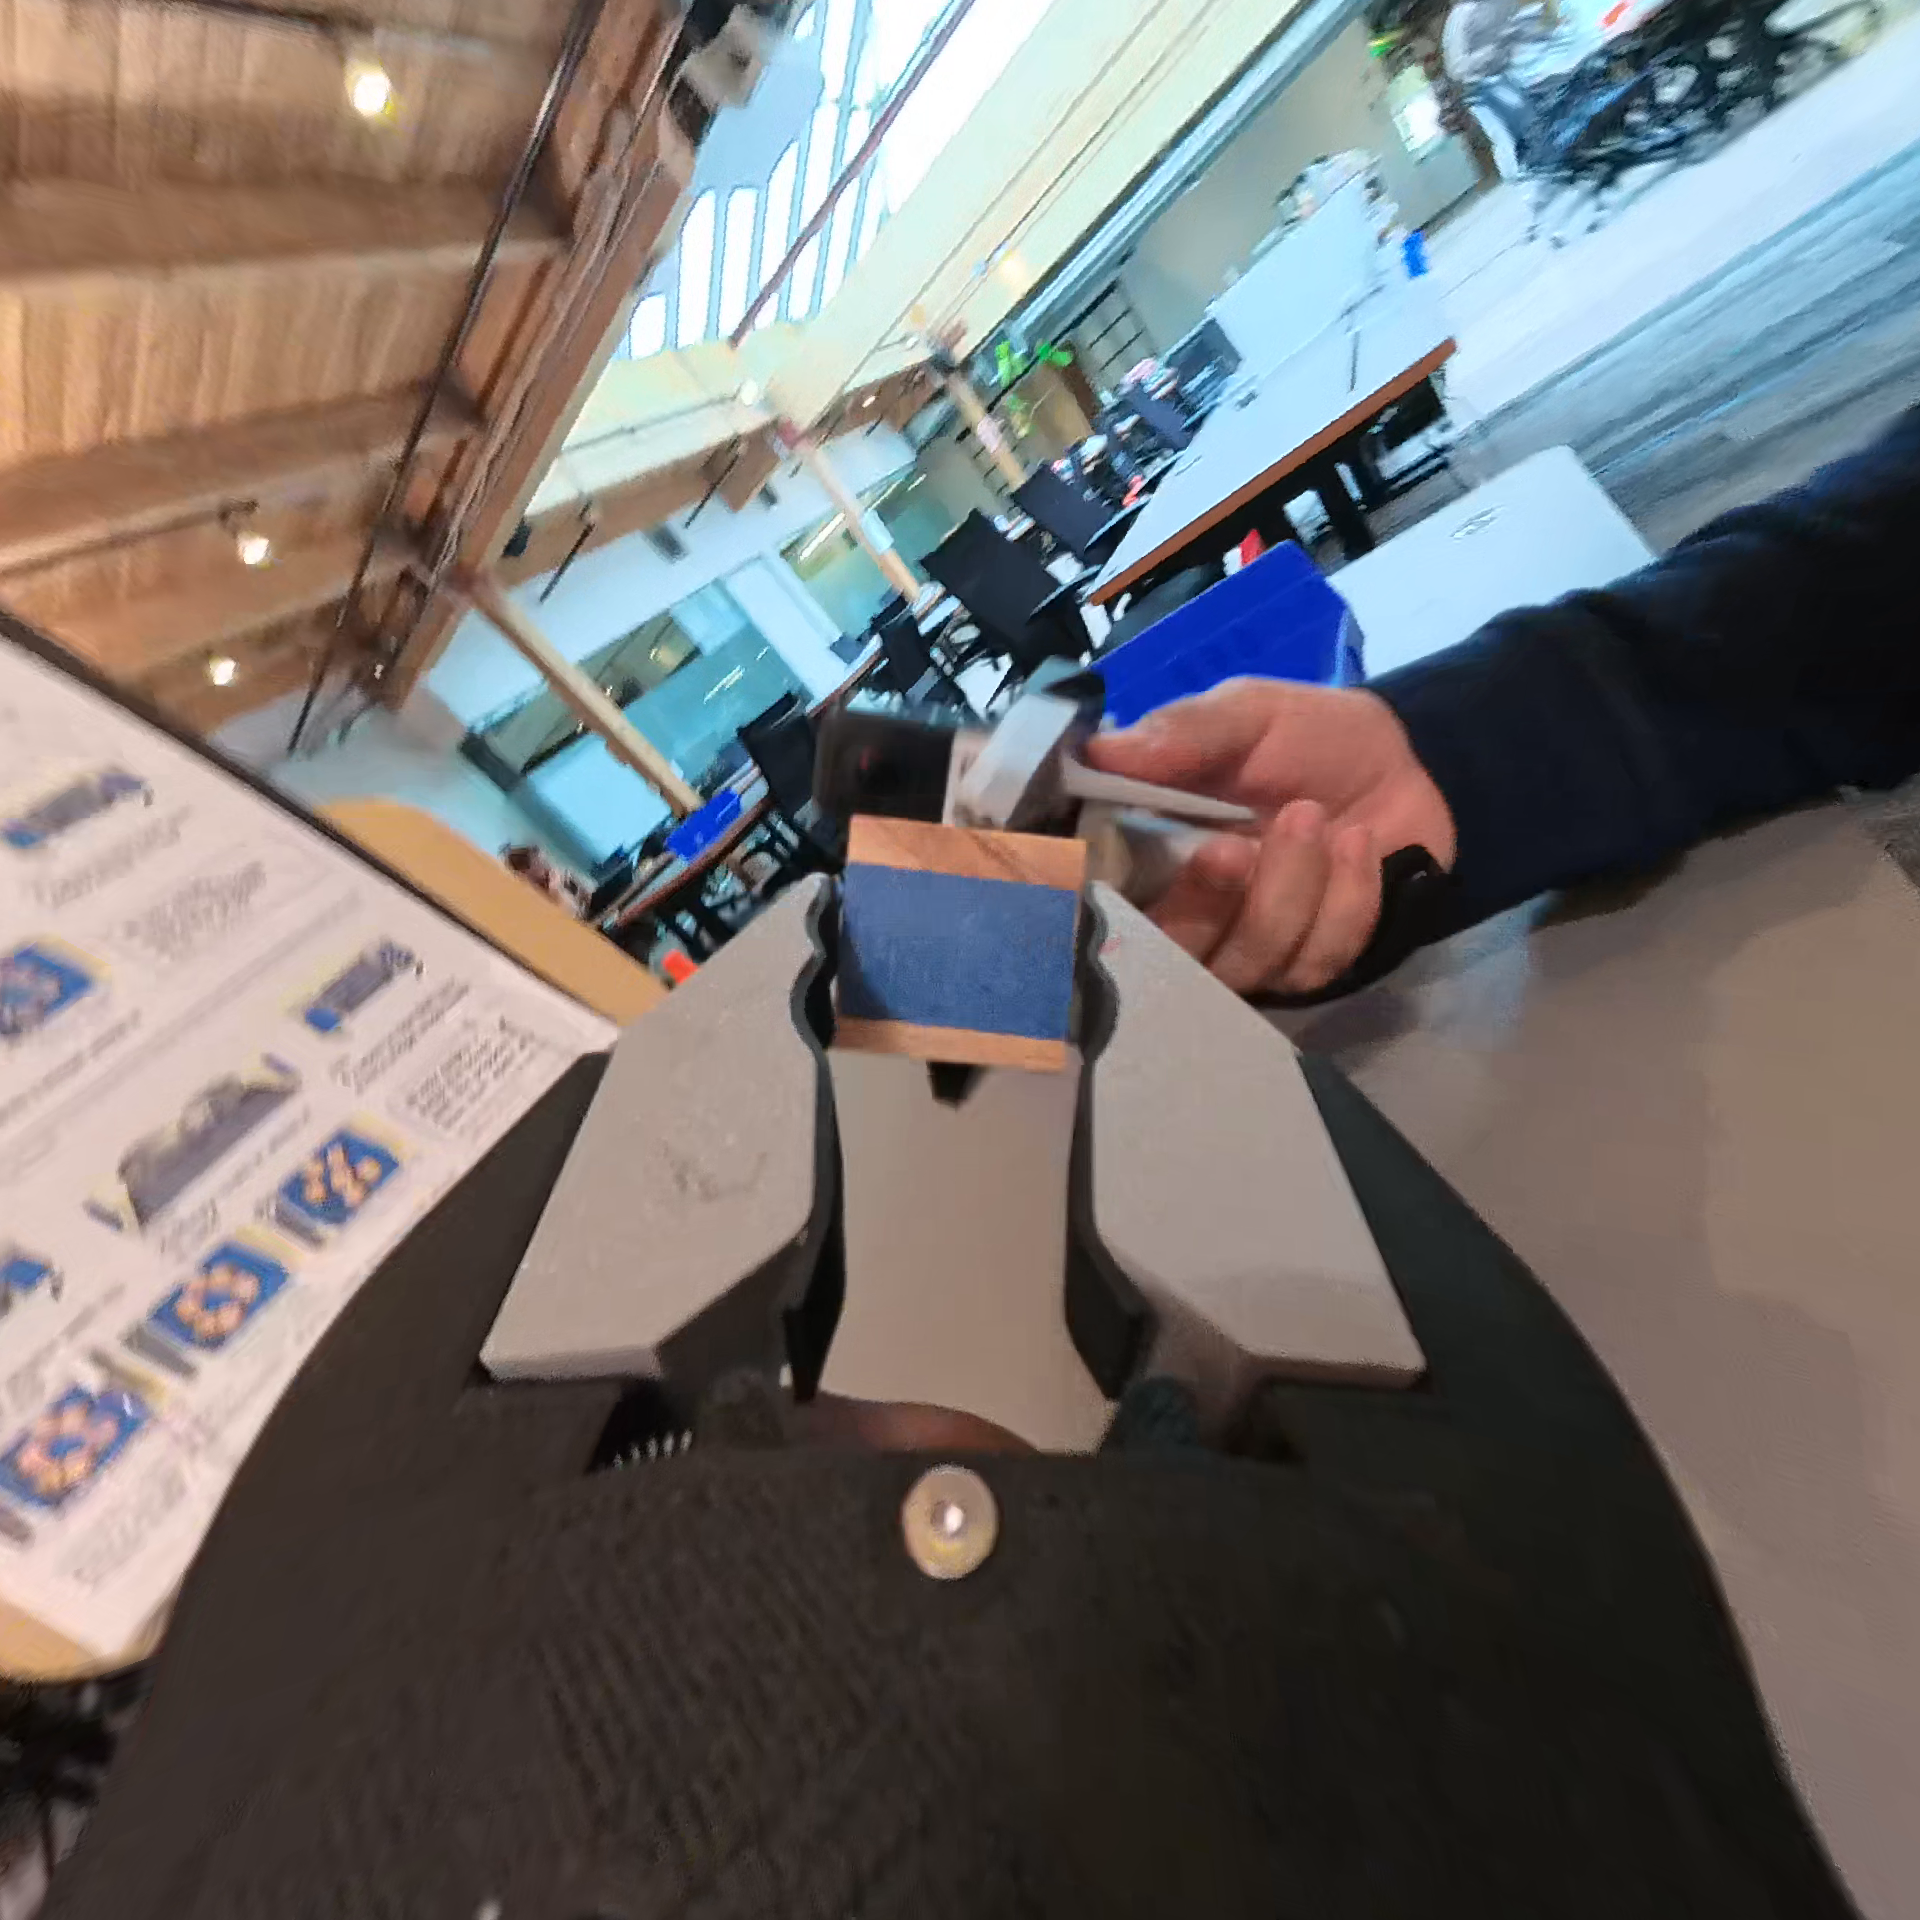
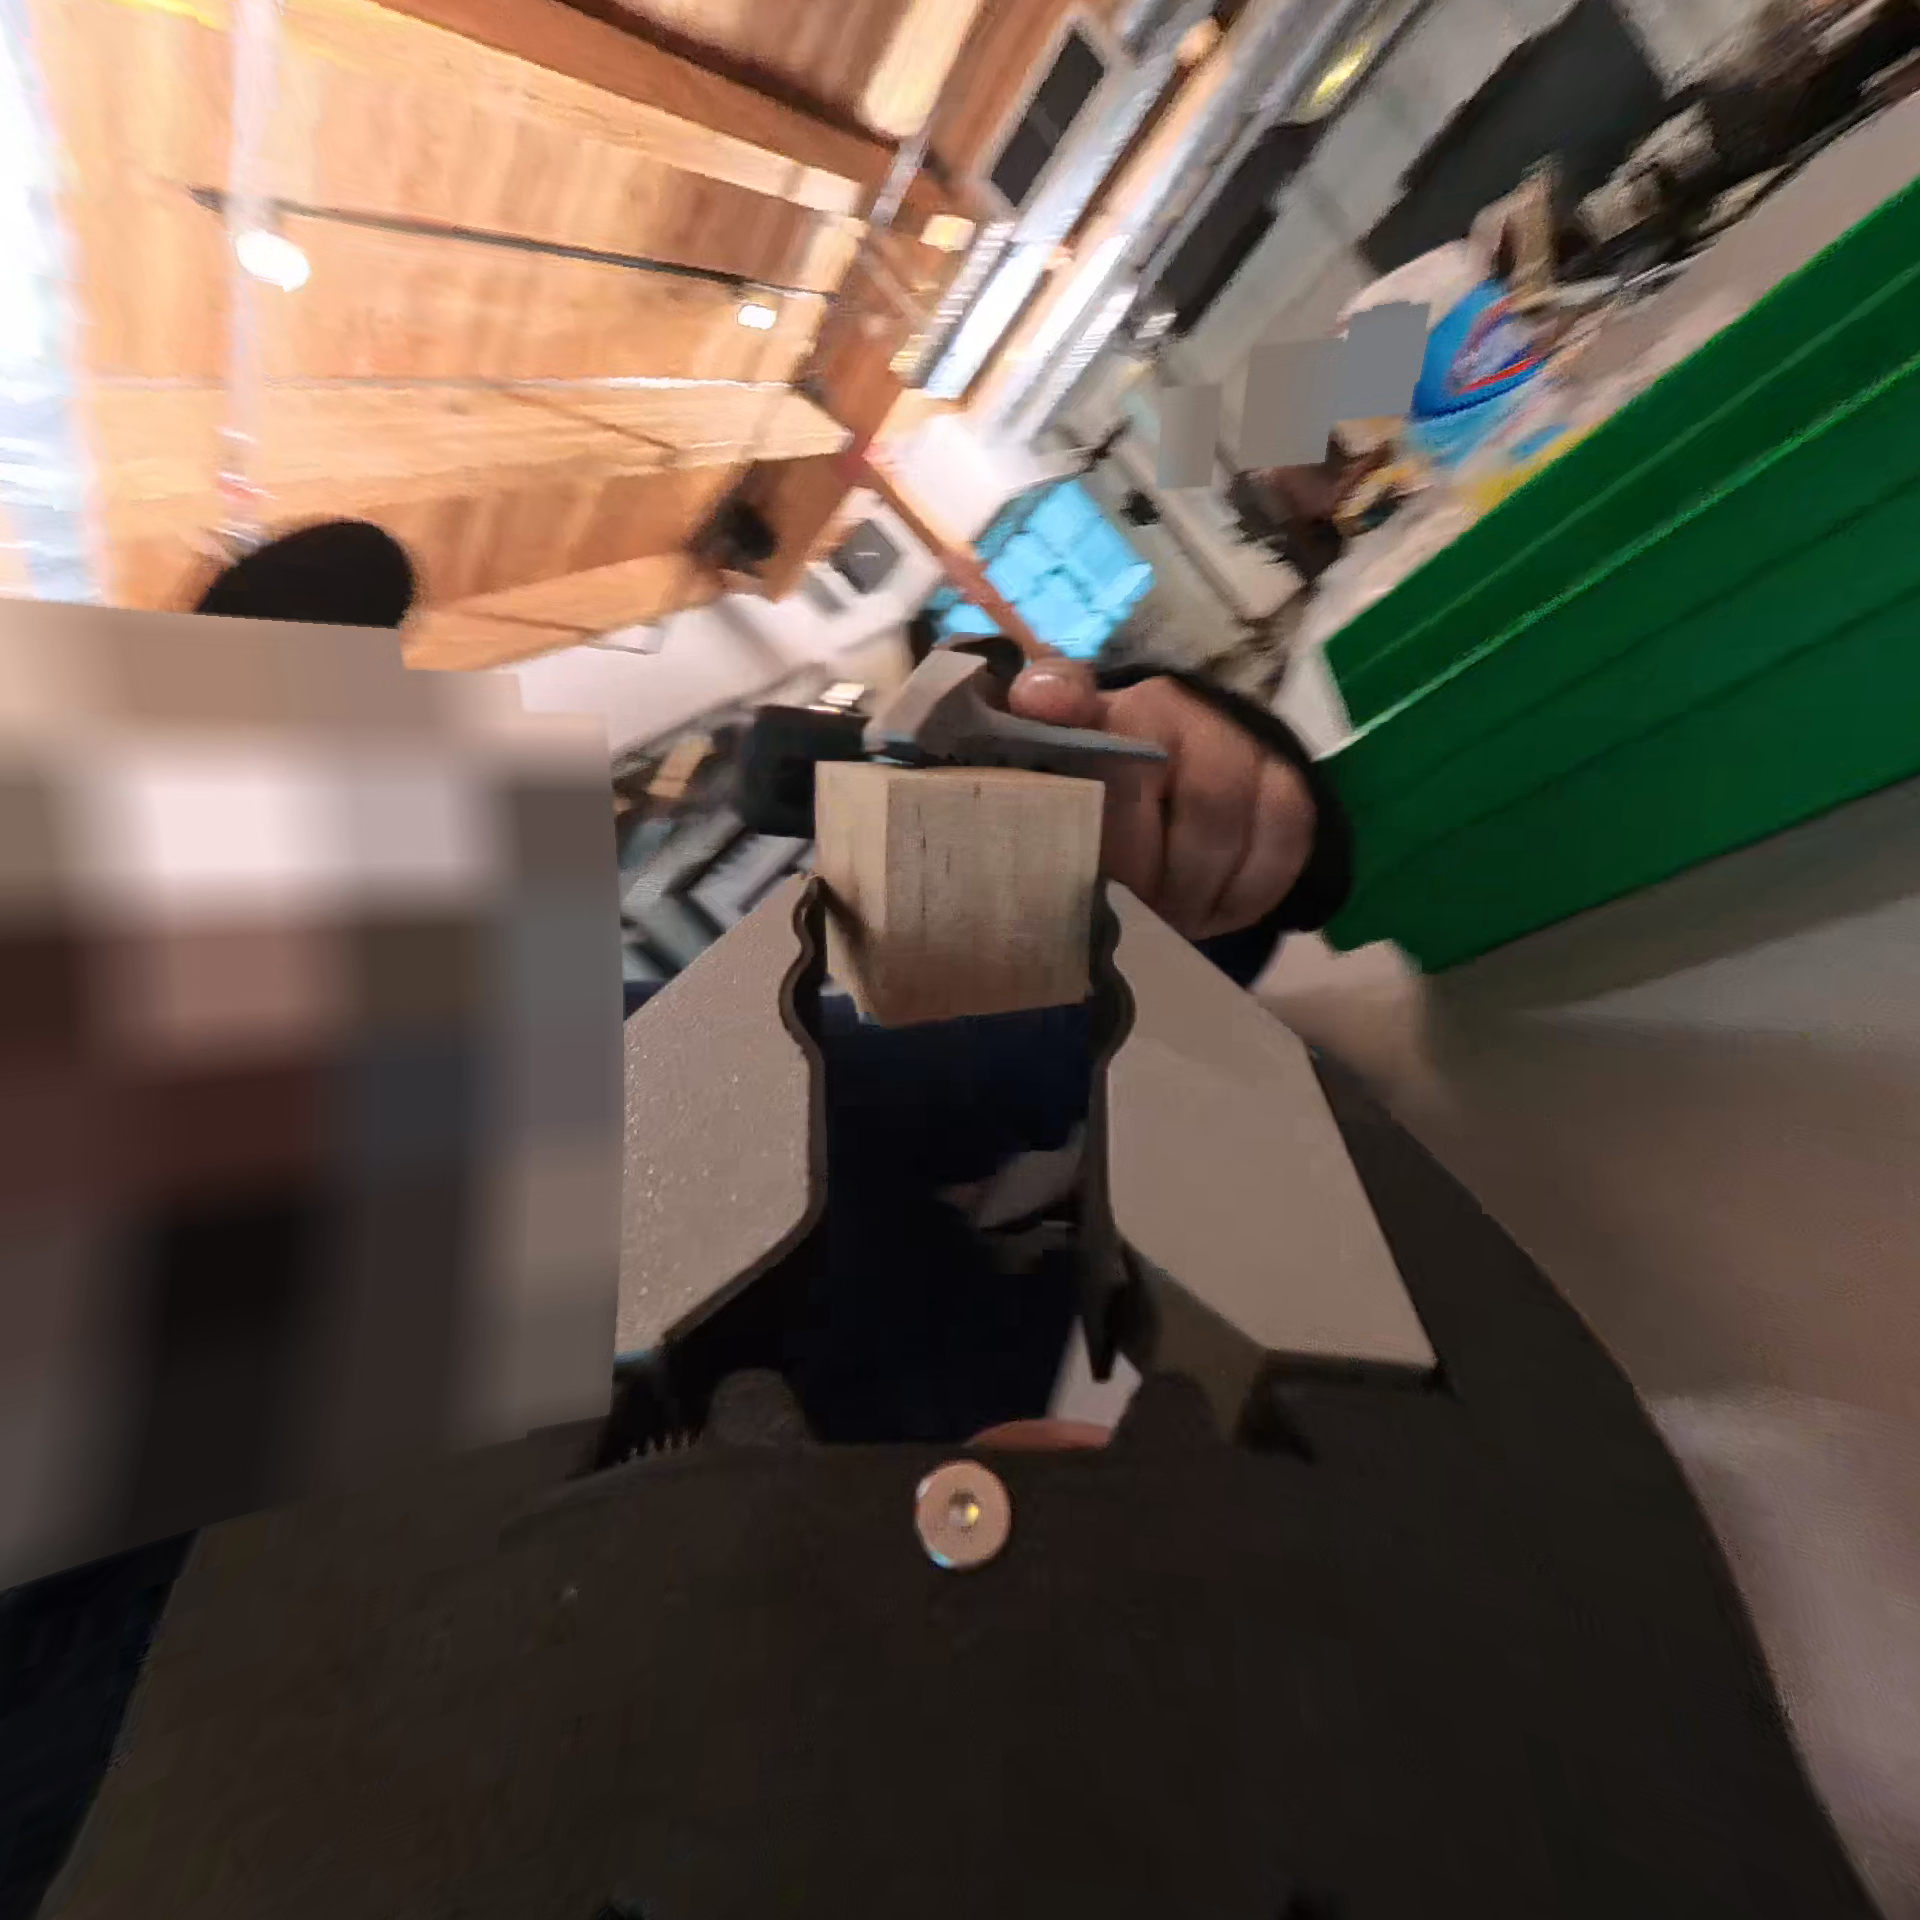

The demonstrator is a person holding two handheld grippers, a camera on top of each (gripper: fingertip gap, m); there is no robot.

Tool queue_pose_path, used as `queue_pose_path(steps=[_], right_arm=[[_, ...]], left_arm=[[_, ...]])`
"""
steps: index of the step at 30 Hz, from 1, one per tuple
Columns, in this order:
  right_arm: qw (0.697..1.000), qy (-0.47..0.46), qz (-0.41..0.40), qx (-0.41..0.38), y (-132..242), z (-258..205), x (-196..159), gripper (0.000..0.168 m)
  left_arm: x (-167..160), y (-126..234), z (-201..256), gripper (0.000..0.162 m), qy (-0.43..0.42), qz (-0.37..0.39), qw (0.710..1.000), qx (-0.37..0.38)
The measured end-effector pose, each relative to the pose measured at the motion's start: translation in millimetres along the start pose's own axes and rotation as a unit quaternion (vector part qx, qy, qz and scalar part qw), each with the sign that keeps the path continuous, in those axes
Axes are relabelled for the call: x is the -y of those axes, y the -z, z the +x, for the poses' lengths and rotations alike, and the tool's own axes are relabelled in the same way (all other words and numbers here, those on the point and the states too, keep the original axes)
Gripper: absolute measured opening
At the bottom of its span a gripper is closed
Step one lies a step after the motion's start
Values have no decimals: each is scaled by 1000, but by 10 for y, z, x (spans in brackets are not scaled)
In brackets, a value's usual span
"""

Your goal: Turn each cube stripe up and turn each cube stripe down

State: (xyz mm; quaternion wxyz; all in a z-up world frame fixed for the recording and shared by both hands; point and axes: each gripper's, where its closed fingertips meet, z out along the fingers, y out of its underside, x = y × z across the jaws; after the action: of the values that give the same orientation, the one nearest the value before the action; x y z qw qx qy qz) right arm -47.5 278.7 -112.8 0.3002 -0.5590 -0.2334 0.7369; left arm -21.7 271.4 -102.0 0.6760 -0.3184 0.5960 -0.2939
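Counter (image 1: pixel 1558 1195) grey, seen at a steep tilt in both wrist views, both claws lifted off it and facing each other. Instruction sheet (image 1: pixel 208 1039) with blue diagrams lies at left claw's side; green bin (image 2: pixel 1621 644) beside the left hand, blue bin (image 1: pixel 1236 634) behind the right hand. Right hand (image 1: pixel 1278 831), dark sleeve, wraps its claw's handle; left hand (image 2: pixel 1195 810) likewise, thumb on top. Left claw (image 1: pixel 956 945) clamped on a cube (image 1: pixel 956 940), blue stripe face toward the camera, wood edges above and below. Right claw (image 2: pixel 956 935) clamped on the same cube (image 2: pixel 956 894) from the opposite side, plain wood face showing. Cube held mid-air between them.
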Motion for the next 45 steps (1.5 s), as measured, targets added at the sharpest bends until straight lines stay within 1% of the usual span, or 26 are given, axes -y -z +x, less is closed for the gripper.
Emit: queue_pose_path(steps=[1, 3, 4, 6, 8, 10, 12, 13, 14, 16, 19, 21, 23, 24, 26, 28, 29, 30, 32, 34, 36, 38, 40, 42, 44, 45], right_arm=[[998, 37, 1, -43, 29, 32, 35, 48], [985, 96, 6, -141, 132, 80, 127, 48], [973, 123, 10, -196, 225, 88, 189, 48], [936, 178, 18, -301, 503, -12, 341, 48], [879, 228, 19, -418, 960, -169, 526, 48], [783, 254, 0, -569, 1687, -253, 700, 47], [663, 232, -33, -711, 2573, -303, 762, 47], [615, 203, -61, -759, 2974, -303, 702, 48], [587, 165, -92, -787, 3293, -267, 581, 48], [562, 82, -136, -812, 3758, -137, 264, 49], [532, -13, -192, -825, 4187, 57, -232, 49], [529, -32, -200, -824, 4286, 151, -377, 43], [539, -31, -175, -823, 4274, 171, -339, 43], [546, -31, -165, -821, 4238, 158, -304, 49], [541, -10, -153, -827, 4160, 47, -157, 52], [540, 38, -135, -830, 3953, -116, 94, 52], [550, 70, -118, -824, 3768, -188, 246, 52], [570, 104, -100, -809, 3524, -241, 386, 52], [626, 167, -77, -758, 2916, -264, 571, 54], [685, 221, -66, -691, 2282, -200, 640, 54], [725, 253, -70, -636, 1793, -31, 602, 54], [736, 264, -86, -618, 1545, 246, 515, 54], [744, 265, -102, -604, 1402, 538, 400, 53], [762, 255, -107, -586, 1300, 774, 276, 52], [778, 237, -108, -572, 1272, 958, 159, 51], [785, 220, -114, -568, 1276, 1028, 88, 50]], left_arm=[[-55, 5, -41, 46, 21, -7, 1000, 19], [-92, 43, -128, 60, 56, -3, 997, 59], [-81, 67, -140, 62, 72, 4, 995, 65], [-100, 73, -118, 59, 110, 3, 992, 61], [-325, 10, -95, 56, 160, -48, 984, 63], [-683, -49, -15, 56, 215, -129, 966, 57], [-996, -42, 76, 59, 255, -212, 942, 51], [-1093, -29, 127, 67, 269, -241, 932, 44], [-1137, -18, 167, 71, 280, -256, 925, 36], [-1133, -16, 189, 72, 295, -251, 921, 34], [-1165, 0, 184, 72, 299, -254, 919, 37], [-1173, 8, 169, 72, 297, -254, 920, 40], [-1179, 14, 152, 72, 296, -254, 920, 44], [-1188, 20, 149, 72, 295, -255, 920, 46], [-1193, 36, 140, 72, 295, -257, 919, 50], [-1143, 54, 113, 72, 298, -250, 919, 55], [-1095, 67, 81, 72, 298, -245, 921, 61], [-1034, 86, 31, 73, 295, -238, 923, 70], [-899, 164, -146, 74, 286, -223, 926, 104], [-747, 306, -401, 73, 286, -200, 924, 154], [-570, 488, -680, 73, 294, -169, 920, 197], [-427, 738, -1005, 72, 292, -151, 912, 246], [-284, 989, -1294, 71, 299, -132, 903, 279], [-227, 1232, -1564, 70, 291, -136, 896, 308], [-347, 1450, -1815, 69, 264, -178, 887, 335], [-498, 1536, -1910, 68, 255, -214, 880, 339]])
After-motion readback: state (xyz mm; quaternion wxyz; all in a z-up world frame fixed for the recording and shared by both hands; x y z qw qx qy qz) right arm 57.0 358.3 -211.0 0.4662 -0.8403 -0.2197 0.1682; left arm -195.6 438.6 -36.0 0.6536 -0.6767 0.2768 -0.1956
